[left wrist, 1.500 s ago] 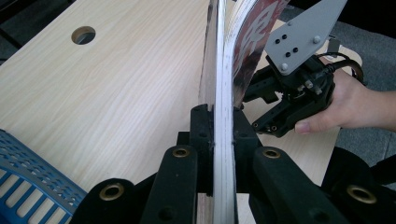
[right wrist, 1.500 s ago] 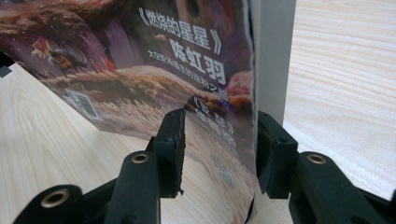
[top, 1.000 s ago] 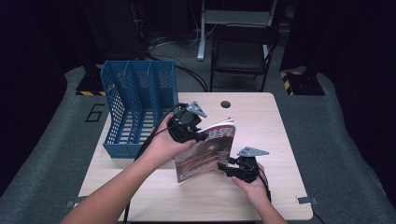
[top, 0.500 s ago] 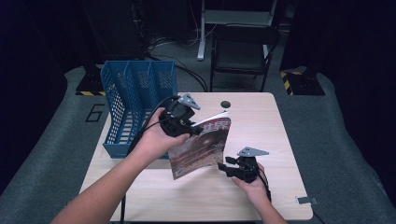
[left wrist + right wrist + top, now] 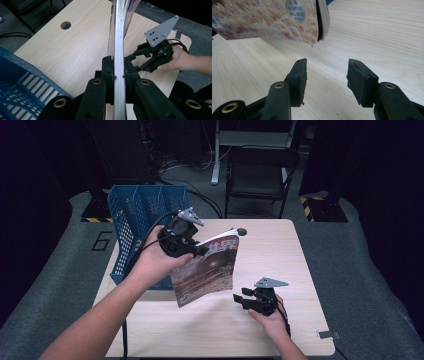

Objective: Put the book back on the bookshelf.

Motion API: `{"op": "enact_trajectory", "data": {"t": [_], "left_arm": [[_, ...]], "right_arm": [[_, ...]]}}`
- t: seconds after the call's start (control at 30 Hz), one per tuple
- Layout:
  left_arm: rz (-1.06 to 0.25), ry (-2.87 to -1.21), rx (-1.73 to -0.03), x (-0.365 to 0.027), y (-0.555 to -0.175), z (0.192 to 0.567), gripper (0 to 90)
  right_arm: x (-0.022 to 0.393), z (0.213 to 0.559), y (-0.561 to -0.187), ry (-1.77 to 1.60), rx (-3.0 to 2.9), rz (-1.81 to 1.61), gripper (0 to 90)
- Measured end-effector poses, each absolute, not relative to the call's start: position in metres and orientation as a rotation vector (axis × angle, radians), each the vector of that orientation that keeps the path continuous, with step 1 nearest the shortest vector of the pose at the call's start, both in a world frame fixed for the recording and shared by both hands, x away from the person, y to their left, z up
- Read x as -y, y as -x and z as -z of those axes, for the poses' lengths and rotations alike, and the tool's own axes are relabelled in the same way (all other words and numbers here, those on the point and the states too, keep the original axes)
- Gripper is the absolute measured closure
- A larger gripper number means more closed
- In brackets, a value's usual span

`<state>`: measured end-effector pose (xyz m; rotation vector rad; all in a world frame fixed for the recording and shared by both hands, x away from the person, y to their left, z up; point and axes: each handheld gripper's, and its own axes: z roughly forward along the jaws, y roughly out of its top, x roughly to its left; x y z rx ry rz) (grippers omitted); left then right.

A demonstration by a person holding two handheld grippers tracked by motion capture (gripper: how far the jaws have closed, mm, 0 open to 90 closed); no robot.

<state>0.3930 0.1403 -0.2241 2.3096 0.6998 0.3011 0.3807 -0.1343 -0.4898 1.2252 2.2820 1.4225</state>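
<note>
The left gripper (image 5: 196, 251) is pinching a thin glossy magazine with a reddish-brown cover (image 5: 207, 272) at its upper edge. In the left gripper view the two black jaws are pressed on both sides of the magazine (image 5: 119, 37), which stands edge-on between them. The magazine hangs in the air above the light wooden table (image 5: 280, 255), tilted, with its lower corner just above the tabletop, and it touches nothing else.

On the left part of the table stands a blue plastic file rack with a grid wall (image 5: 145, 215). It has several upright compartments divided by blue walls. As far as the high view shows, there is nothing in the compartments, but their bottoms are partly hidden behind the left hand (image 5: 152, 262). The magazine is beside the rack, to its right, not inside any compartment.

The right gripper (image 5: 246, 298) rests low over the table, near the front edge, to the right of the magazine. Its jaws are spread apart with only bare wood between them, and the magazine's lower corner (image 5: 287, 22) hangs just beyond the tips.
</note>
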Motion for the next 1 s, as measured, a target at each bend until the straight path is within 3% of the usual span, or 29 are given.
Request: {"op": "enact_trajectory", "data": {"t": [1.0], "left_arm": [[-0.346, -2.266, -0.8, -0.175, -0.403, 0.198, 83.7]], "right_arm": [[0.134, 0.49, -0.381, -1.233, -2.283, -1.416, 50.1]]}}
